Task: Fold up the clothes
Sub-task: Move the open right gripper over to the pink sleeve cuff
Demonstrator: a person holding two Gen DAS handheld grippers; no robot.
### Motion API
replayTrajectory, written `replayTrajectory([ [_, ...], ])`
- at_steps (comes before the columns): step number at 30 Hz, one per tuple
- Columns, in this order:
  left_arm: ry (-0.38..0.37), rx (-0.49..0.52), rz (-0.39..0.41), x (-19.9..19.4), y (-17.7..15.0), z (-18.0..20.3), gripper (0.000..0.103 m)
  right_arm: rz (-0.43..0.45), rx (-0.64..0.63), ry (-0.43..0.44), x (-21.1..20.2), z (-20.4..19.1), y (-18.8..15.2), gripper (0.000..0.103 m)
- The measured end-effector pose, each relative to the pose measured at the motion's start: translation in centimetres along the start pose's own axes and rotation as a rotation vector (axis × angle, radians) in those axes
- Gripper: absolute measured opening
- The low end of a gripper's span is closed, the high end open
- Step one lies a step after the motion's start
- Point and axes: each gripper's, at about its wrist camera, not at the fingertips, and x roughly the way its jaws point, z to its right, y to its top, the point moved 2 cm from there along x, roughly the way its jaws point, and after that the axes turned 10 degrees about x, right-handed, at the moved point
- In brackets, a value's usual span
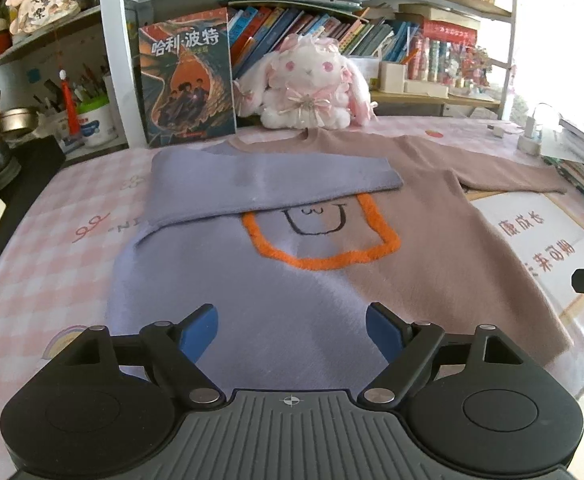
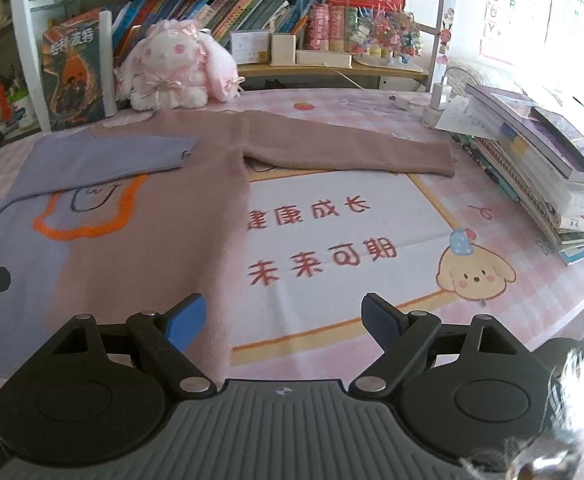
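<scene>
At the far left, the sweater point(image 1: 292, 264) lies flat on the table point(image 1: 44, 264), front up, because a smooth spread makes clean creases possible. Its lilac sleeve point(image 1: 260, 184) is already folded across the chest, covering the top of the orange outline point(image 1: 323, 248), so we judge the first fold done on that side.

Over the lilac half near the hem we hold the left gripper point(image 1: 292, 324), jaws spread wide with only cloth beneath and nothing between the blue pads point(image 1: 200, 328); it grasps nothing.

Moving right, the brown half of the body runs to its side edge, and the right gripper point(image 2: 284, 320) hovers there, half over the brown cloth and half over the printed mat. Its jaws are released too, empty, with one pad point(image 2: 186, 324) above the sweater's edge.

Further right, the brown sleeve point(image 2: 351, 148) stretches out straight toward the stack of books point(image 2: 551, 168), not yet folded. We judge it the next piece to bring in, mirroring the lilac one, so both halves match before the body is doubled over.
</scene>
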Motion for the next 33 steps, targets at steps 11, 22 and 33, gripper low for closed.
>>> replayTrajectory([
  [11,0.143,-0.102,-0.045,3.2,4.0,6.5,0.084,0.001,-0.01,0.087,6.1,7.6,6.7,0.085],
  [22,0.25,-0.148,-0.157,3.9,4.4,11.9,0.084,-0.074,-0.01,0.149,13.5,15.1,12.4,0.085],
  [33,0.342,-0.189,-0.223,3.0,4.4,13.2,0.084,-0.137,0.05,0.195,18.2,17.4,15.3,0.082],
])
